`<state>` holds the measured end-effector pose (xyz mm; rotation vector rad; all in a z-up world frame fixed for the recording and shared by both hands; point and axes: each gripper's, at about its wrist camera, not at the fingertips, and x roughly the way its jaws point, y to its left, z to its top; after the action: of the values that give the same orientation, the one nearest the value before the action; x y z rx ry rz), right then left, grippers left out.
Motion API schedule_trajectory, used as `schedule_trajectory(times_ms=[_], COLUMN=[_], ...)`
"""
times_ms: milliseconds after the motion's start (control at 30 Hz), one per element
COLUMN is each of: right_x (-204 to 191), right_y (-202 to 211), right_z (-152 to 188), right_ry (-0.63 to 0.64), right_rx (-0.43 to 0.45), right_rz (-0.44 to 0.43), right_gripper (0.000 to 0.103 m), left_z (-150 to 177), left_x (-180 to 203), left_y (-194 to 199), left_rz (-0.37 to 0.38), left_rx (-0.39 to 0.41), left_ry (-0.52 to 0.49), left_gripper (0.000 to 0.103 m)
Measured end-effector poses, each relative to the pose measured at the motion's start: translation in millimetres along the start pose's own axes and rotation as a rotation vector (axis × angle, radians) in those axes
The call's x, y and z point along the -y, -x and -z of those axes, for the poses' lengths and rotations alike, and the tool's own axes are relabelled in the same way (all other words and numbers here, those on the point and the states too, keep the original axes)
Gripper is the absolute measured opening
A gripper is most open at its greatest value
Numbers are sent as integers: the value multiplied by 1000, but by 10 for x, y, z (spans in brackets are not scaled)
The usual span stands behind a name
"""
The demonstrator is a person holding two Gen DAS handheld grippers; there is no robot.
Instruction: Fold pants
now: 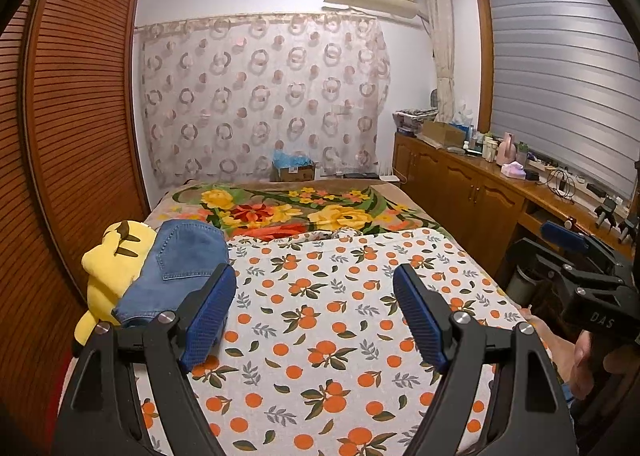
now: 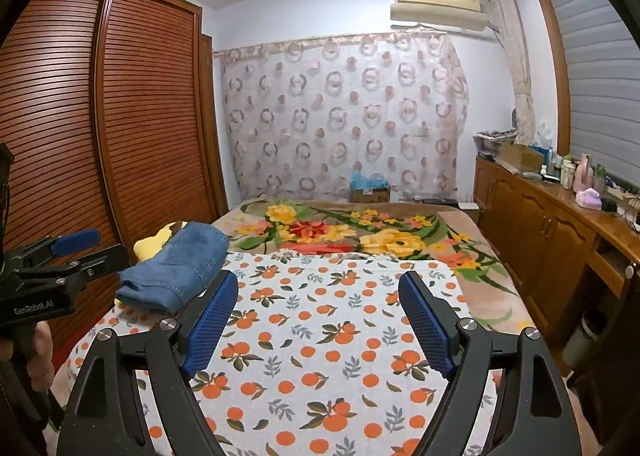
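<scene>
Both the left gripper (image 1: 314, 310) and the right gripper (image 2: 318, 316) have their blue fingers (image 1: 208, 316) spread wide, holding nothing. The folded jeans (image 1: 176, 272) lie at the left of the frame on the bed (image 1: 320, 336), beside a yellow plush toy (image 1: 108, 260).
</scene>
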<state>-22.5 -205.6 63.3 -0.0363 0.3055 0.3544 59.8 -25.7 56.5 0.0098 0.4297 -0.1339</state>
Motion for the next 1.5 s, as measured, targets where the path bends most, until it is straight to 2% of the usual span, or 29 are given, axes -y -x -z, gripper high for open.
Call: schedule_trajectory(times_ms=[1500], right_x=[103], right_y=[-46], right_z=[32], right_ry=[3], right_rx=[-6], right_rz=[-8], right_gripper=[85], left_z=[-10], left_x=[-65], left_y=[37], left_rz=[-4], left_rx=[-2], left_ry=[4], left_gripper=[81])
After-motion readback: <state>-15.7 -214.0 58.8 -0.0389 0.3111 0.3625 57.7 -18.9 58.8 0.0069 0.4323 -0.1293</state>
